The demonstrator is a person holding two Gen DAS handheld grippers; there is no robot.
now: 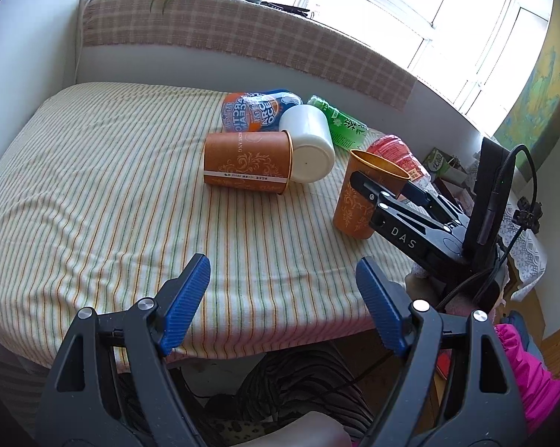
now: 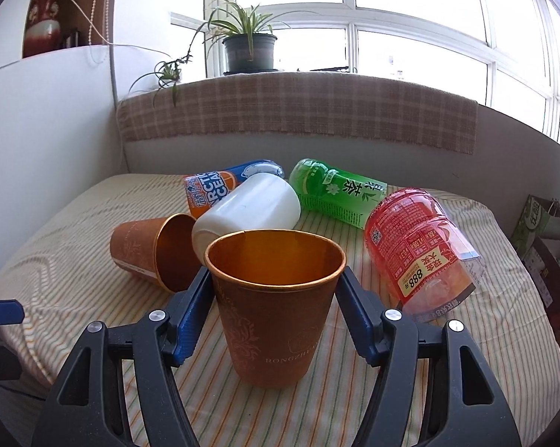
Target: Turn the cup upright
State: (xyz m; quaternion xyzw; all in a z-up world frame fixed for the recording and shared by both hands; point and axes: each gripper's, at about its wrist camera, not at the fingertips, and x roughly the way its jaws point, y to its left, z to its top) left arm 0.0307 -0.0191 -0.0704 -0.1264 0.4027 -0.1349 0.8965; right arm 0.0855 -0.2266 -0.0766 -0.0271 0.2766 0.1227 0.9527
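2 orange cups show from the left wrist: one upright cup (image 1: 365, 197) stands near the right edge of the striped surface (image 1: 93, 193), the right claw (image 1: 384, 186) reaching around its wall, and a second cup (image 1: 247, 162) lies on its side, mouth touching a tipped white cup (image 1: 309, 145). The left claw (image 1: 283, 300) hangs spread wide over the near edge, holding nothing.

From the right wrist, the upright cup (image 2: 276, 305) sits between the right claw's (image 2: 276, 290) blue pads (image 2: 190, 316), which hug its sides just under the rim. Behind lie 3 bottles: orange (image 2: 205, 190), green (image 2: 335, 193), red (image 2: 421, 249).
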